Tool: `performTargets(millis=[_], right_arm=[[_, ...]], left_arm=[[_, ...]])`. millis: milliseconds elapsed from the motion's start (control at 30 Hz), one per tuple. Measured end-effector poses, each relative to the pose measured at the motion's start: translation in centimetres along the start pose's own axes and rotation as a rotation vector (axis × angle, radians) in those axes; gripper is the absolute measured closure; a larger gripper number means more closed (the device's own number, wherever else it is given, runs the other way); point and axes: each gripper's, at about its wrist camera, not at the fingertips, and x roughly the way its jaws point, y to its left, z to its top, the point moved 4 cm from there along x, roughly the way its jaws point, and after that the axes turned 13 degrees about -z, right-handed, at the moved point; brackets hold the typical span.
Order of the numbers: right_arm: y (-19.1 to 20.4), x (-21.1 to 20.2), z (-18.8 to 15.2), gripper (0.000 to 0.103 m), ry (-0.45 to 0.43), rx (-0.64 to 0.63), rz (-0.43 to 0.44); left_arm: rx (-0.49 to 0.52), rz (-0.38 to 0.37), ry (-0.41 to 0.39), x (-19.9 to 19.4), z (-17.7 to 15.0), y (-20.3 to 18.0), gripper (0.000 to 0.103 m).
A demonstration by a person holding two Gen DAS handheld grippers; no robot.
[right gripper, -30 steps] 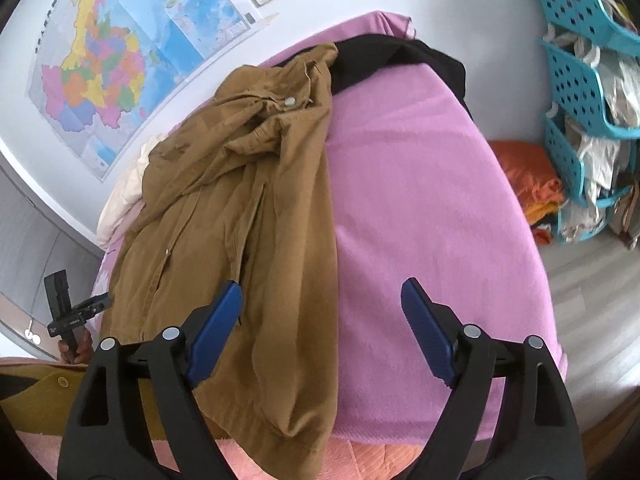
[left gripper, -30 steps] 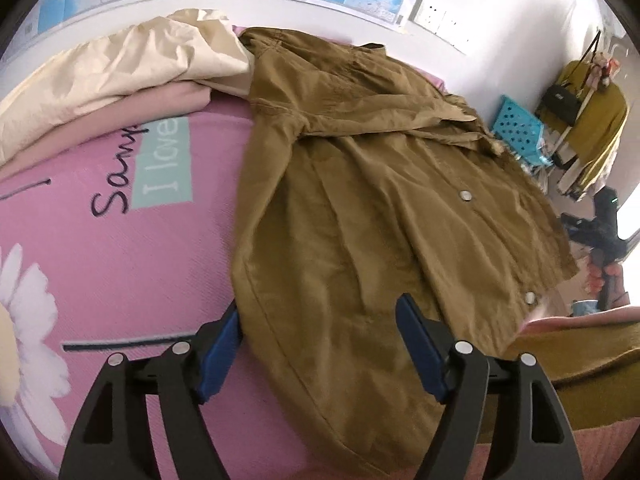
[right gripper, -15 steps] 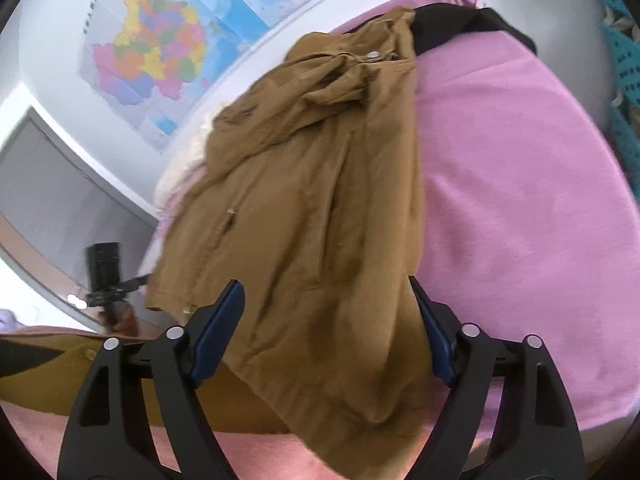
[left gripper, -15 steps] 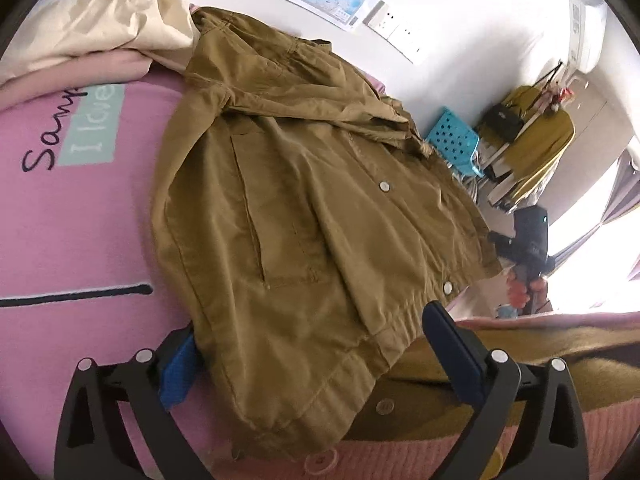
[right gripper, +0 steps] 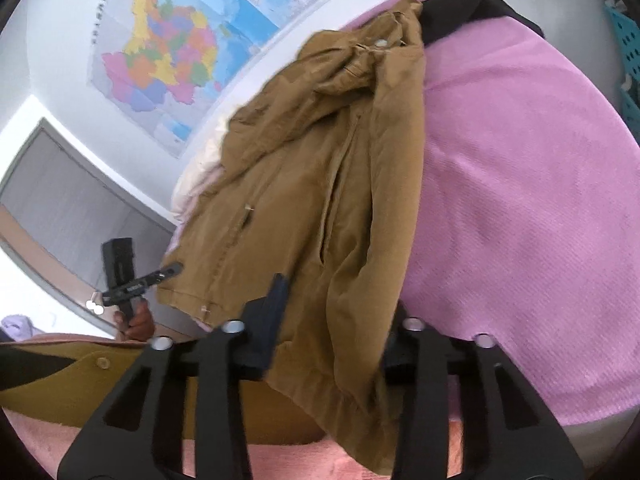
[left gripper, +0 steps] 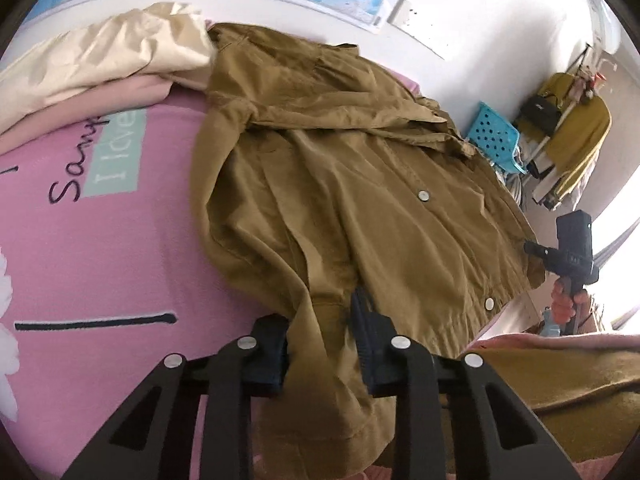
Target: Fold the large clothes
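Note:
A large mustard-brown jacket with metal snaps lies spread on a pink bed; it also shows in the right wrist view. My left gripper is shut on the jacket's bottom hem at its left corner, with cloth bunched between the blue pads. My right gripper is closed on the hem at the jacket's other bottom corner, and the cloth hangs down over its fingers. The right gripper also shows from outside in the left wrist view.
A cream garment and a pale pink one are piled at the bed's far left. A black garment lies at the far end. The pink bedspread lies bare to the jacket's right. A turquoise basket stands beyond the bed.
Both grippers were open over the jacket's hem and have closed on it. The hem corners are now bunched and drawn toward me.

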Motion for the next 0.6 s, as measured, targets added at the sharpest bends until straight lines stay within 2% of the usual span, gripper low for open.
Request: performTargets(millis=[33, 100, 133, 167, 200, 233, 300, 433, 600], right_arm=[[0.4, 0.1, 0.0, 0.050, 0.000, -0.017, -0.002], [0.9, 0.4, 0.0, 0.047, 0.002, -0.035, -0.019], [1.1, 0.6, 0.0, 0.056, 0.004, -0.033, -0.025], [1.1, 0.9, 0.1, 0.078, 0.009, -0.023, -0.031], [0.9, 1.0, 0.1, 0.090, 0.016, 0.006, -0.031], [0.9, 0.8, 0.2, 0.091, 0.010, 0.019, -0.017], [1.3, -0.3, 0.4, 0.092, -0.029, 0.012, -0.004], [2.9, -4.6, 1.3, 0.095, -0.135, 0.018, 0.098], [5.2, -9.1, 1.6, 0.094, -0.193, -0.053, 0.162]], left_arm=[[-0.023, -0.035, 0.015, 0.2, -0.1, 0.3, 0.055], [-0.048, -0.114, 0.007, 0.1, -0.2, 0.3, 0.040], [-0.048, -0.116, 0.004, 0.1, -0.2, 0.2, 0.041], [-0.041, -0.090, -0.001, 0.2, -0.1, 0.0, 0.044], [-0.036, -0.064, -0.003, 0.2, -0.1, -0.1, 0.064], [-0.036, -0.034, -0.005, 0.2, -0.1, -0.1, 0.077], [-0.072, -0.040, -0.026, -0.6, 0.1, 0.4, 0.091], [-0.062, -0.096, -0.139, -4.8, 1.4, -0.9, 0.095], [-0.011, -0.134, -0.222, -9.5, 2.2, -2.9, 0.094]])
